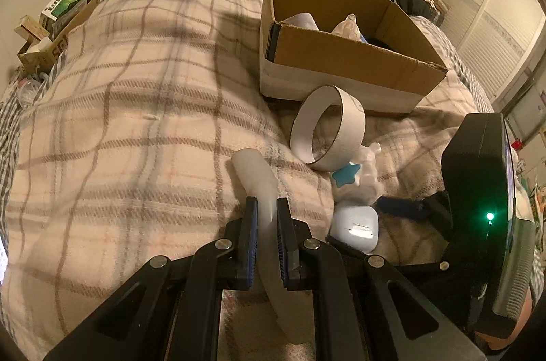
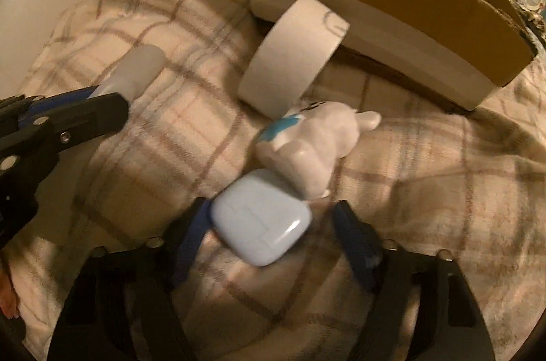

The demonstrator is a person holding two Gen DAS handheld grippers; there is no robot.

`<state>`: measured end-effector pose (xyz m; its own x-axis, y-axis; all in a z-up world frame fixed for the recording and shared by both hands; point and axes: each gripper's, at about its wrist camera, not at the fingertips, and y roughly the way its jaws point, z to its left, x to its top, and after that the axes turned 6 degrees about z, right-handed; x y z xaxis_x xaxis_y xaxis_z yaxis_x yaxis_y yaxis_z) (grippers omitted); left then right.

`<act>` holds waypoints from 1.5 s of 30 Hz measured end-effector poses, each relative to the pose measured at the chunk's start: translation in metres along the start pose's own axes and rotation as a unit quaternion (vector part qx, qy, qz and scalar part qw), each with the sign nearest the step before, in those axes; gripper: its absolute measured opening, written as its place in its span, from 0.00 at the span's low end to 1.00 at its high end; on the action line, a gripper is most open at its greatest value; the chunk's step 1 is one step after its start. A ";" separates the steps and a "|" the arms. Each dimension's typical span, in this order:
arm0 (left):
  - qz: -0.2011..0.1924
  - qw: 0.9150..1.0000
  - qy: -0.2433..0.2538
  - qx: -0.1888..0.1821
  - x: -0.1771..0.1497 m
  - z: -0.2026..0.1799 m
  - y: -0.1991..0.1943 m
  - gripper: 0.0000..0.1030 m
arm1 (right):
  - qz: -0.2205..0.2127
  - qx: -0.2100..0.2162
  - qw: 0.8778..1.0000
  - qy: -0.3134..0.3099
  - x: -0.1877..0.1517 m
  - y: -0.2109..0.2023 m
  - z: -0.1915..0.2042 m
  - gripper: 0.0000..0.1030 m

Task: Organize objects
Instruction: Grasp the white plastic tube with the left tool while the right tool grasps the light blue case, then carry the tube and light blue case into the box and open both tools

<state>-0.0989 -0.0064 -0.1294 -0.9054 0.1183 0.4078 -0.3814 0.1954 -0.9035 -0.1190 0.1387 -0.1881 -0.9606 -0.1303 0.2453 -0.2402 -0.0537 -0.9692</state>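
My left gripper (image 1: 266, 207) is clamped on the translucent curved tube (image 1: 261, 180), pads squeezing its middle while the free end juts forward over the plaid blanket (image 1: 136, 122) on the bed. My right gripper (image 2: 269, 217) is spread wide around the pale blue case (image 2: 261, 224), one finger on each side and neither touching it as far as I can tell. The white figurine (image 2: 314, 149) with the blue star lies right against the case's far edge, and the tape roll (image 2: 293, 54) stands on edge just behind that, leaning by the cardboard box (image 2: 392, 2). The box is where all of this belongs, I'd say, and it already has a few things inside. Here's the worry: the case is smooth and rounded, so if I close off-centre it could squirt out sideways, and the soft blanket gives underneath. The figurine is close enough that a finger may snag it and nudge the roll into rolling off. The tube is slick too, and a loose pinch could let it swivel.
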 end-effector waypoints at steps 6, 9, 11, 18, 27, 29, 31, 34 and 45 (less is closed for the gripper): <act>-0.007 1.000 -0.002 0.002 -0.005 -0.001 -0.005 0.10 | 0.004 -0.002 1.000 -0.004 -0.006 -0.004 0.004 0.57; -0.011 1.000 -0.006 0.003 -0.007 0.000 -0.009 0.10 | 0.013 0.002 1.000 -0.004 -0.006 -0.001 0.003 0.57; -0.011 1.000 -0.008 0.006 -0.008 0.000 -0.010 0.10 | 0.022 0.011 1.000 0.002 -0.005 0.002 0.001 0.58; -0.025 1.000 -0.010 0.009 -0.010 0.000 -0.022 0.10 | -0.022 0.025 0.999 0.026 -0.019 -0.025 -0.008 0.56; -0.027 1.000 0.003 -0.015 0.004 -0.005 -0.040 0.10 | -0.137 -0.025 0.990 0.037 -0.023 -0.111 -0.038 0.56; -0.036 0.999 0.009 -0.020 0.015 -0.008 -0.047 0.10 | -0.156 -0.036 0.986 0.035 -0.023 -0.128 -0.038 0.56; -0.044 0.998 0.012 -0.031 0.030 -0.011 -0.054 0.10 | -0.176 -0.048 0.983 0.029 -0.006 -0.141 -0.034 0.56; -0.063 0.997 0.021 -0.039 0.058 -0.019 -0.066 0.10 | -0.198 -0.055 0.978 0.019 0.015 -0.166 -0.039 0.56; -0.121 0.991 0.041 -0.038 0.166 -0.044 -0.075 0.10 | -0.247 -0.070 0.966 0.015 0.102 -0.219 -0.082 0.56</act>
<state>-0.2125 0.0418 0.0116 -0.7697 0.1378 0.6234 -0.5672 0.3006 -0.7668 -0.1760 0.2181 0.0476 -0.7266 -0.0937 0.6806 -0.6855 0.0318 -0.7274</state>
